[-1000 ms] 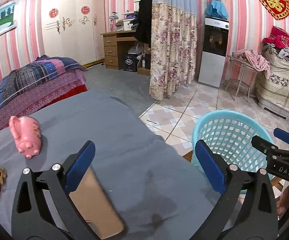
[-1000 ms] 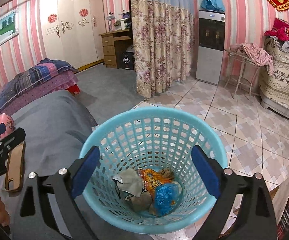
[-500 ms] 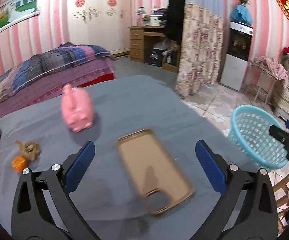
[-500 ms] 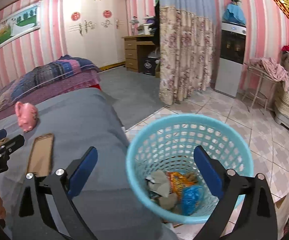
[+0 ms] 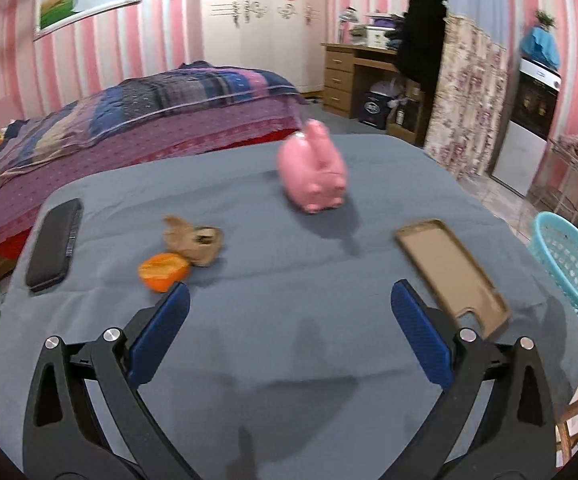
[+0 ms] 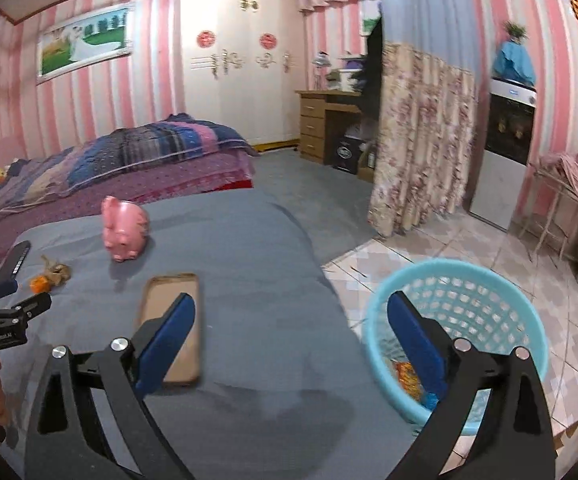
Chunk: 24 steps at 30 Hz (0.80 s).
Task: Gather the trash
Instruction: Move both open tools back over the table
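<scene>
Hovering left gripper (image 5: 289,336): jaws wide apart, nothing in them, above the gray table (image 5: 289,360).
Right gripper (image 6: 291,336): jaws wide apart, empty, over the table's edge.
Trash: orange peel (image 5: 164,271) touching a brown scrap (image 5: 195,240), at 11 o'clock from the left gripper.
Basket (image 6: 521,320): blue, at 3 o'clock, wrappers inside.
Other things: pink pig (image 5: 315,176), tan phone case (image 5: 453,270), black phone (image 5: 54,244).
Writing: small white words on the left gripper, too blurry to read.

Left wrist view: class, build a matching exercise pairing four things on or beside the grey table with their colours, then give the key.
Things:
1. piggy bank
2. basket
3. phone case
4. peel scrap

Colours:
A. orange
B. tan
C. pink
D. light blue

Pairs: 1-C, 2-D, 3-B, 4-A
</scene>
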### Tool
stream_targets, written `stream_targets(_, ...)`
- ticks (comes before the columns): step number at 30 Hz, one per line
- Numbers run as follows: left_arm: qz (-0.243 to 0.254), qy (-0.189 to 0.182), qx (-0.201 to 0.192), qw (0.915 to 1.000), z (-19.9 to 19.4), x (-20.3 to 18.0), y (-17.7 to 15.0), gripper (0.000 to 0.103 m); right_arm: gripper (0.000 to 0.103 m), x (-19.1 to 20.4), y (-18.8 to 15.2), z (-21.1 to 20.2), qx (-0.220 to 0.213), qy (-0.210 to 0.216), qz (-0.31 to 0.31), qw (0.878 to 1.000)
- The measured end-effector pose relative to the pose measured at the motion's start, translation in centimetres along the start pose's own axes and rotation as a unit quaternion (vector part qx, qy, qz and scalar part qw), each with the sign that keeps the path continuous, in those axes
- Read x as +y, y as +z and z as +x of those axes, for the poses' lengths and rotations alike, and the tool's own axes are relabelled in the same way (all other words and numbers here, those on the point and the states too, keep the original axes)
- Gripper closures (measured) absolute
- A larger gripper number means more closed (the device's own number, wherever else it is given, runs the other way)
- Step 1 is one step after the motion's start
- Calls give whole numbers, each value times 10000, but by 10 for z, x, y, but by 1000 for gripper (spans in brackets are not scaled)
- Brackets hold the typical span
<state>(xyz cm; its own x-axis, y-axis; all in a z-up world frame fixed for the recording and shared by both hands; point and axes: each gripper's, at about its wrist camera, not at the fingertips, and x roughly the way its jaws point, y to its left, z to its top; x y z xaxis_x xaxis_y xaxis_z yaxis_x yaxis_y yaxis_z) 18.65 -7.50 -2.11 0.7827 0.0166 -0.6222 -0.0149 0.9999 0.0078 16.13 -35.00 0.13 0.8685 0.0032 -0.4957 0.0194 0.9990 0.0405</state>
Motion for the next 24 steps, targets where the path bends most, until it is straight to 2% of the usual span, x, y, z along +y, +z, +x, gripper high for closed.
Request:
stream_targets(2,-73,89,-77,9999,-4,15,2,6,5,16,5,3,51,143,-58,9999)
stream_targets(11,-312,392,-244,9984,-11,61,13,6,5,88,19,19,82,619,-281,9977)
stream_targets(15,-390,512,-210,9977,-11,80,15,6,5,123,27,40,399,823,-583,9941)
stream_targets(20,-407,695,-102,9967,-6,101,10,6,5,158,28,68,684,1164,-603,9890)
stream_targets(24,-488,826,-14,9954,-3,122,5,6,5,181,25,88,937,1180,-587,9868)
